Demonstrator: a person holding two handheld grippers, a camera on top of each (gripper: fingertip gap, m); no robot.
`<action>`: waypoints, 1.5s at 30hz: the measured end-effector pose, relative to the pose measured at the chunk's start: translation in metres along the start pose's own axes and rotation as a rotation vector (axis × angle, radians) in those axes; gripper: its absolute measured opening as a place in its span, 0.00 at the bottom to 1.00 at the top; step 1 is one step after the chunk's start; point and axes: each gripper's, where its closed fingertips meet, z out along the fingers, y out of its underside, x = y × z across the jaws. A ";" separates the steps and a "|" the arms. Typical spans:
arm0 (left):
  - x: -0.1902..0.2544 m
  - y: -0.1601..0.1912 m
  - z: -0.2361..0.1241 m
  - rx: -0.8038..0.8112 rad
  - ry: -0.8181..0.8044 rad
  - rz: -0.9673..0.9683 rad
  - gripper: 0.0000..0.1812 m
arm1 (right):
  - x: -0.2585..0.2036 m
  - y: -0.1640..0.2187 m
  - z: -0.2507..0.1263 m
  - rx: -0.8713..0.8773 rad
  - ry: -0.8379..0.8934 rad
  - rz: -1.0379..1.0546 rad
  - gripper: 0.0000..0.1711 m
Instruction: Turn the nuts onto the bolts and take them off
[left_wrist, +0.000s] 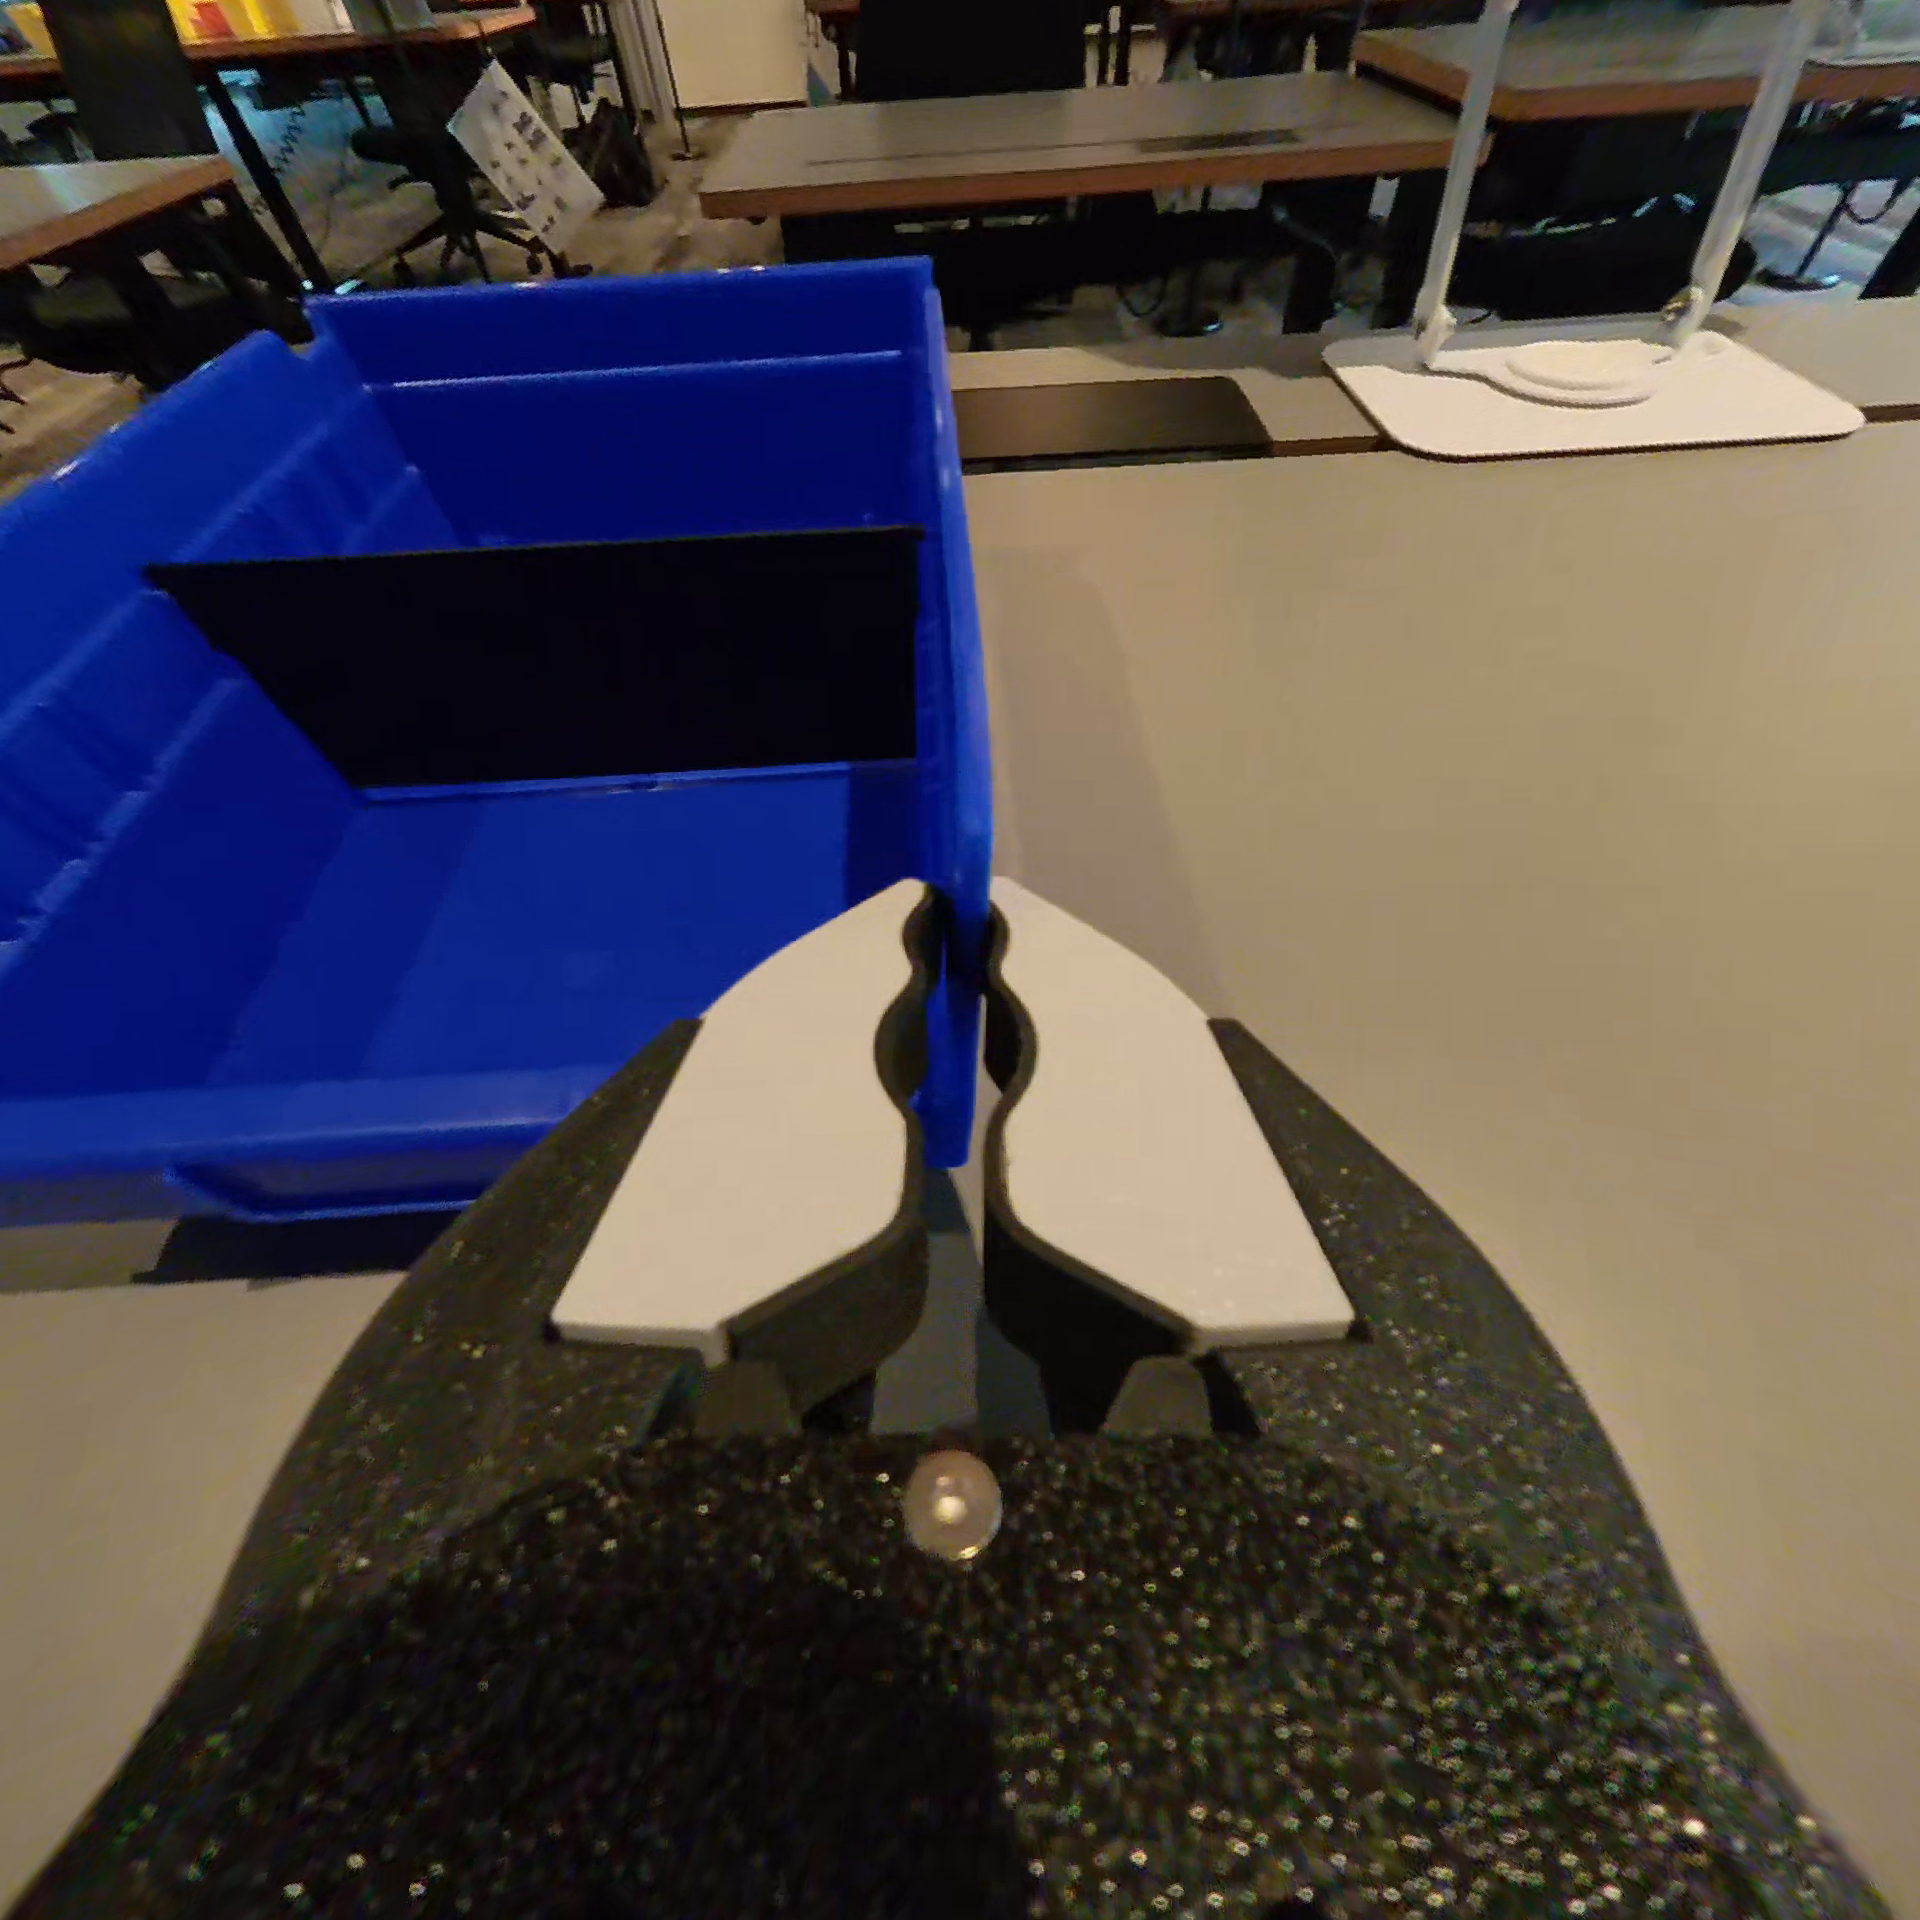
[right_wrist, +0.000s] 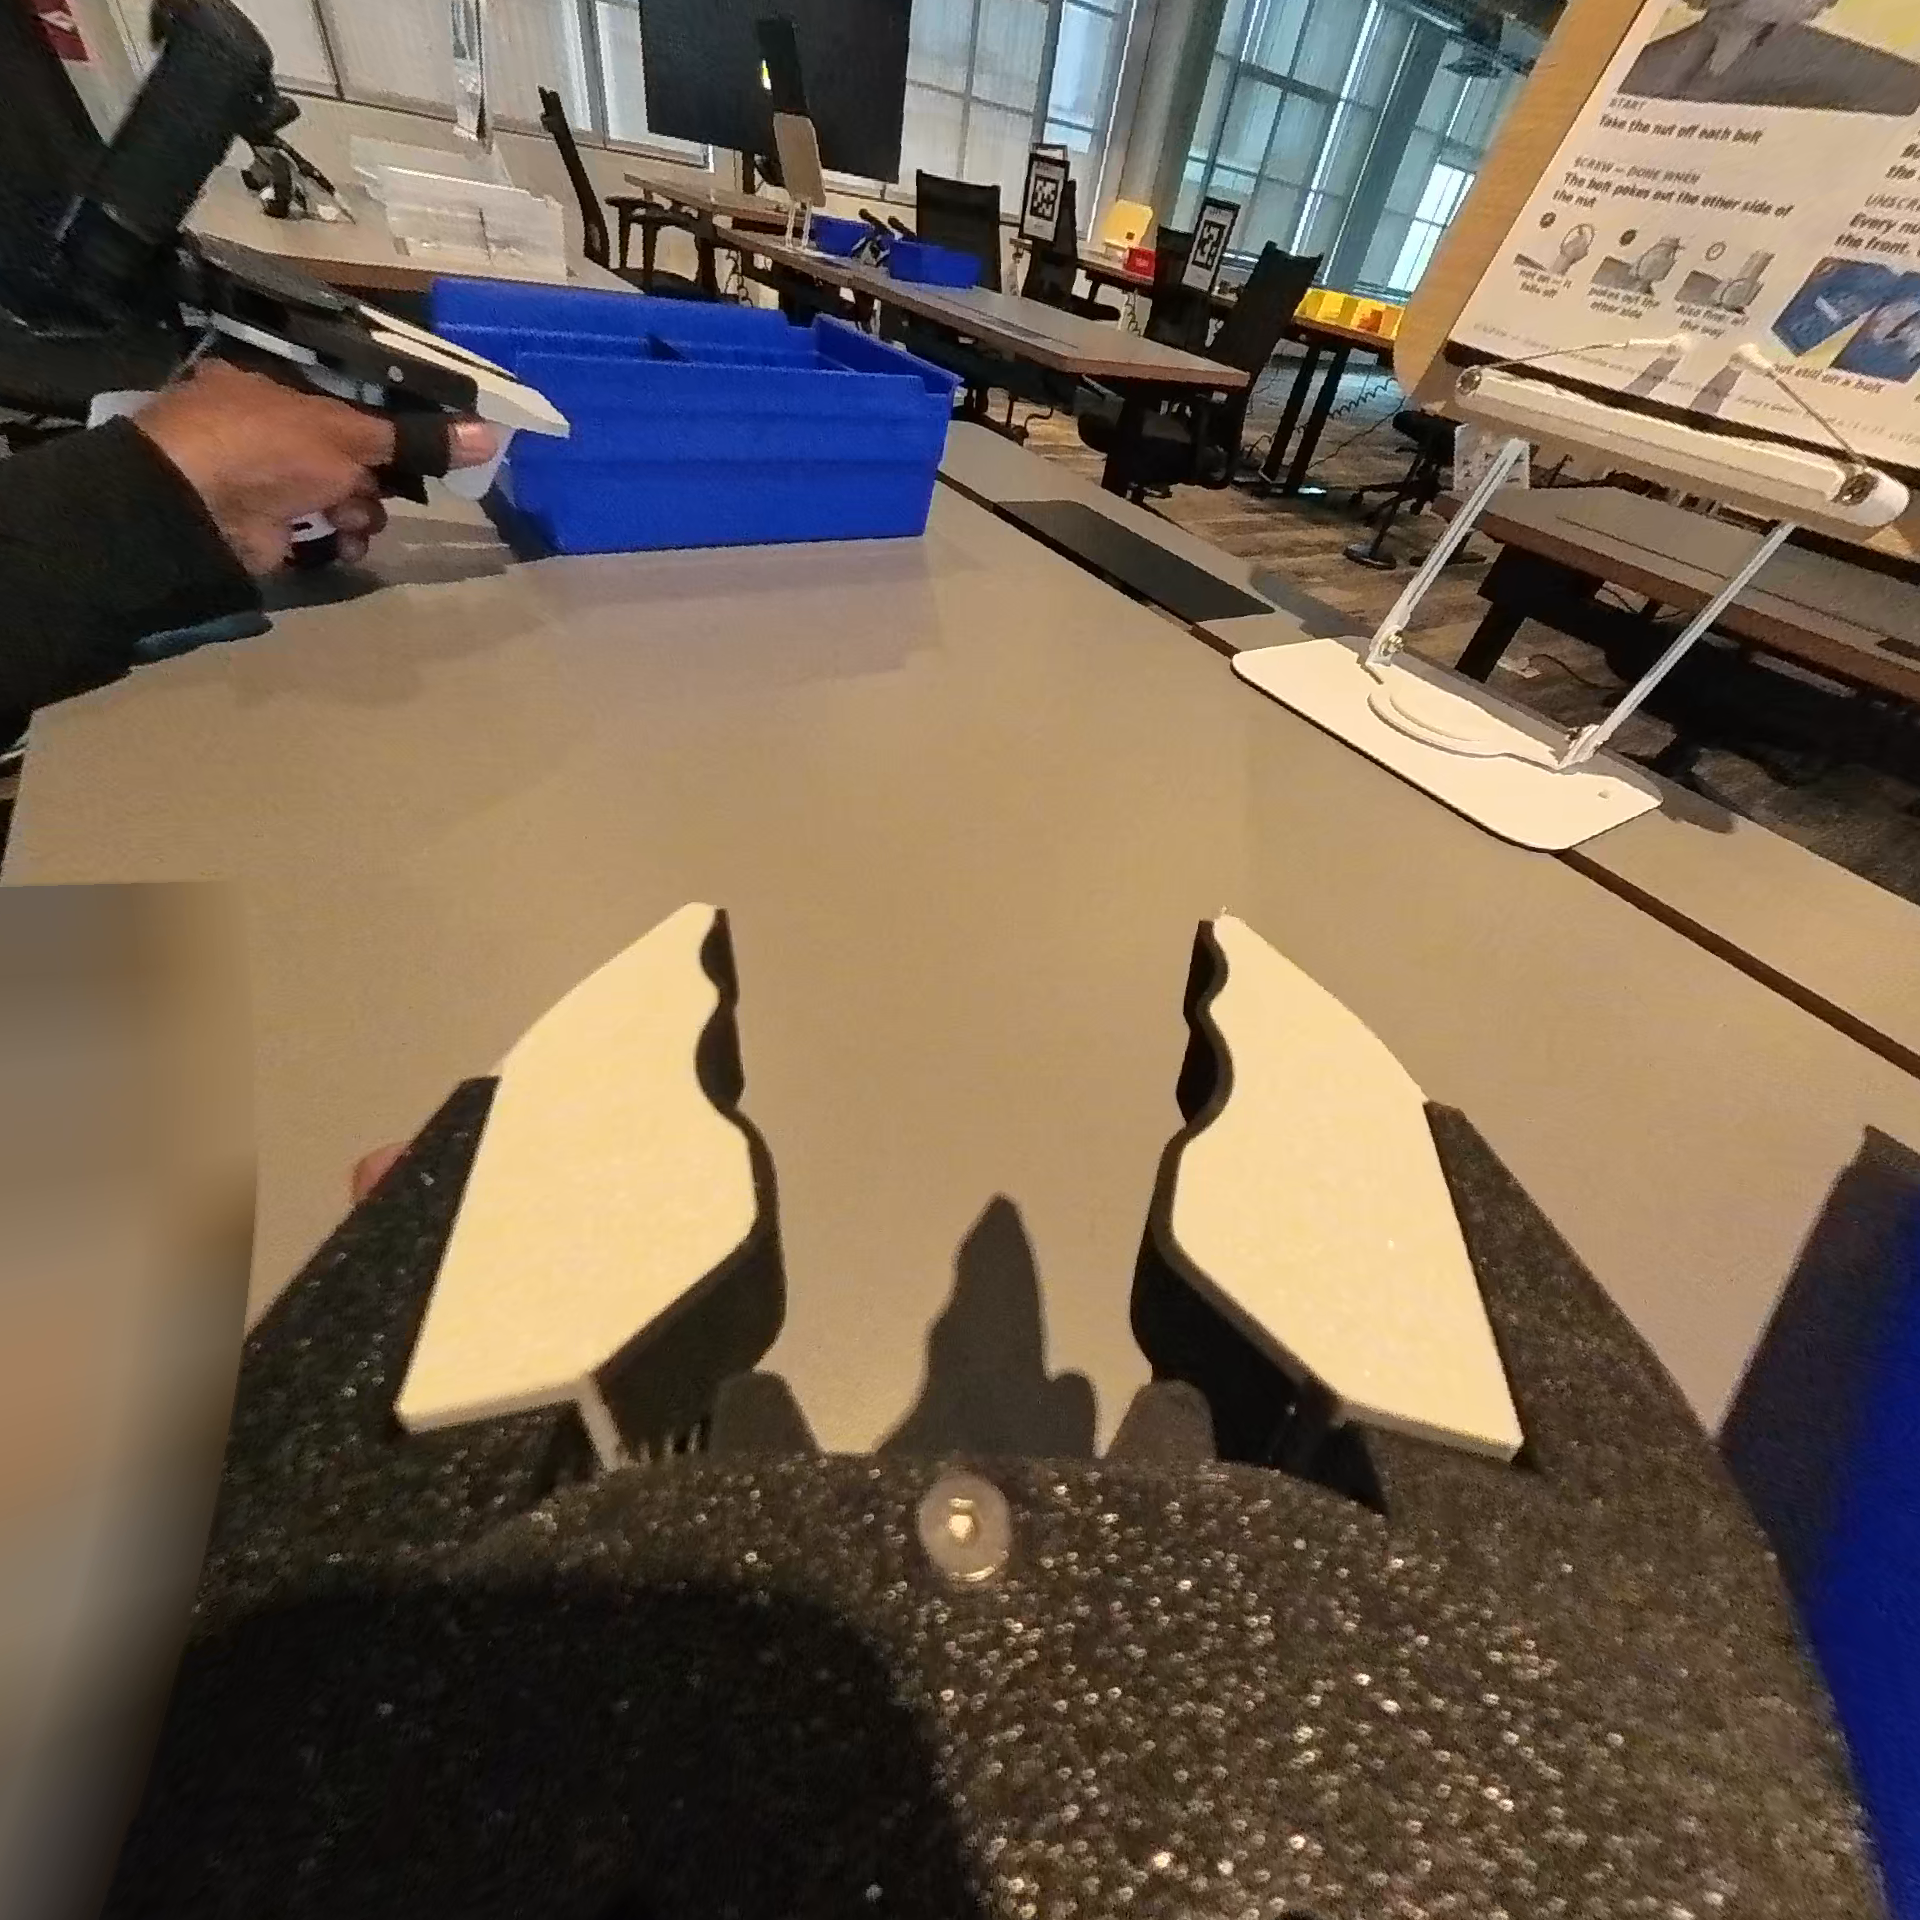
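Note:
A blue bin (left_wrist: 961, 623) with a black divider (left_wrist: 561, 655) stands on the grey table (left_wrist: 1455, 831) at the left. Its near compartment looks bare. My left gripper (left_wrist: 961, 914) is shut on the bin's right wall near the front corner, with both pads pressed against it. The right wrist view shows the same: the left gripper (right_wrist: 520, 416), in a person's hand (right_wrist: 281, 468), is at the near corner of the bin (right_wrist: 727, 457). My right gripper (right_wrist: 961, 935) is open and empty above the bare table (right_wrist: 935, 727). I see no nuts or bolts.
A white stand (right_wrist: 1455, 727) carrying an instruction board (right_wrist: 1714, 208) sits at the table's far right; its base also shows in the left wrist view (left_wrist: 1590, 395). A black slot (left_wrist: 1101, 416) lies behind the bin. A blue object (right_wrist: 1839, 1455) is at my right gripper's lower right. Some 45 cm of space lies between my two pairs of fingers.

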 end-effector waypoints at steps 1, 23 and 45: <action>0.000 0.000 -0.001 0.000 0.009 0.008 0.03 | 0.000 0.000 0.000 0.003 0.001 -0.001 0.48; 0.118 0.031 -0.107 0.164 0.818 0.469 0.01 | 0.026 -0.006 -0.026 0.059 0.052 0.037 0.43; 0.156 0.054 -0.180 0.227 1.305 0.598 0.01 | 0.137 0.021 -0.114 -0.105 0.678 0.004 0.39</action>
